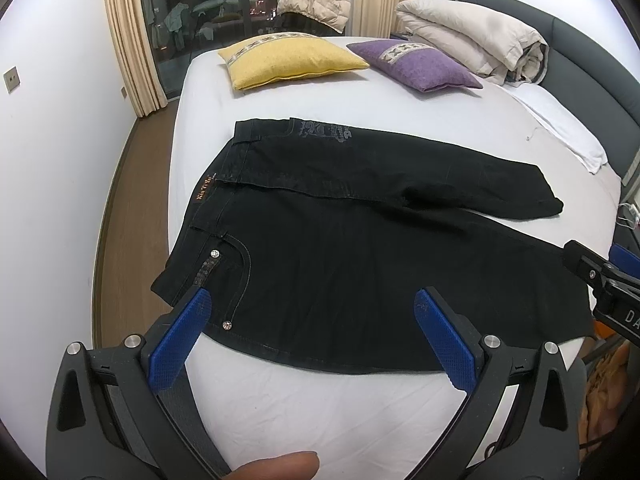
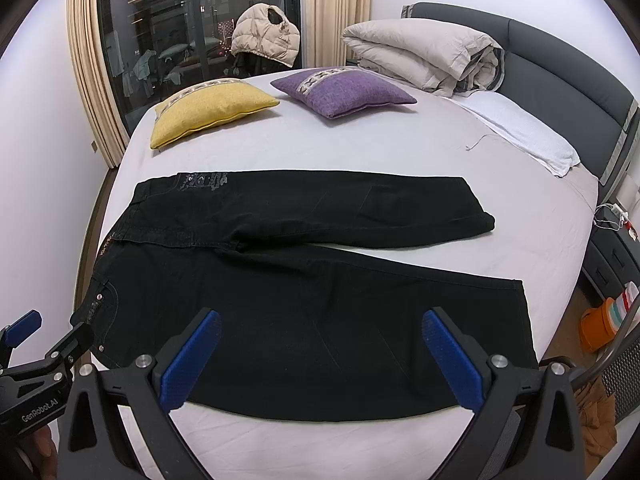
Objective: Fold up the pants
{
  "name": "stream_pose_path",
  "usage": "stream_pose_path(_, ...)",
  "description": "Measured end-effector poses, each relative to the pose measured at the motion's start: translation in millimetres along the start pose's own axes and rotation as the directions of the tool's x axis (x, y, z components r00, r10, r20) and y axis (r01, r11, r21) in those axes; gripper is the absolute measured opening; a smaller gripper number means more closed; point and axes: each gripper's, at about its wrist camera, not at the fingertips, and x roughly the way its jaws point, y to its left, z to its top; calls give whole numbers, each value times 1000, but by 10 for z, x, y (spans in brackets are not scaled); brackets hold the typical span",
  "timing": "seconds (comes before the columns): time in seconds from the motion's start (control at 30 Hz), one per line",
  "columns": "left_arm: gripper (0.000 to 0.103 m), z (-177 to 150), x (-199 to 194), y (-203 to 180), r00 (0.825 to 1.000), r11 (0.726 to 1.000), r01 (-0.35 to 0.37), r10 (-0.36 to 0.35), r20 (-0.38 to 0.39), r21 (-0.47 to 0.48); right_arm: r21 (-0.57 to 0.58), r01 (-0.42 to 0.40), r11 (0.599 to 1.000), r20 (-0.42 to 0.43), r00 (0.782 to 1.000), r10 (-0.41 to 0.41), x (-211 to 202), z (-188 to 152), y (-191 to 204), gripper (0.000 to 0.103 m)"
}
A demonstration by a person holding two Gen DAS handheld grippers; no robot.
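Black pants point(image 1: 340, 240) lie flat on the white bed point(image 1: 320, 408), waistband to the left, both legs spread to the right; they also show in the right wrist view point(image 2: 300, 300). My left gripper point(image 1: 312, 300) is open and empty, above the near waist and pocket area. My right gripper point(image 2: 320, 324) is open and empty, above the near leg, close to its hem. The left gripper shows at the left edge of the right wrist view point(image 2: 48, 332). The right gripper shows at the right edge of the left wrist view point(image 1: 600, 280).
A yellow pillow point(image 1: 288, 60) and a purple pillow point(image 1: 420, 66) lie at the far side of the bed. A rolled beige duvet point(image 1: 472, 36) sits by the dark headboard point(image 1: 592, 56). A puffy vest point(image 1: 316, 0) hangs by the window. Wood floor point(image 1: 128, 216) lies to the left.
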Motion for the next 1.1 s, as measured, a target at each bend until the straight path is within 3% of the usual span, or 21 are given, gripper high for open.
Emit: stream_pose_path(1.1,103,2,-2,-7,1000,1000,-1,1,-1,-1,-2,-3,1000,-4,1000,3,27,-27,0,103)
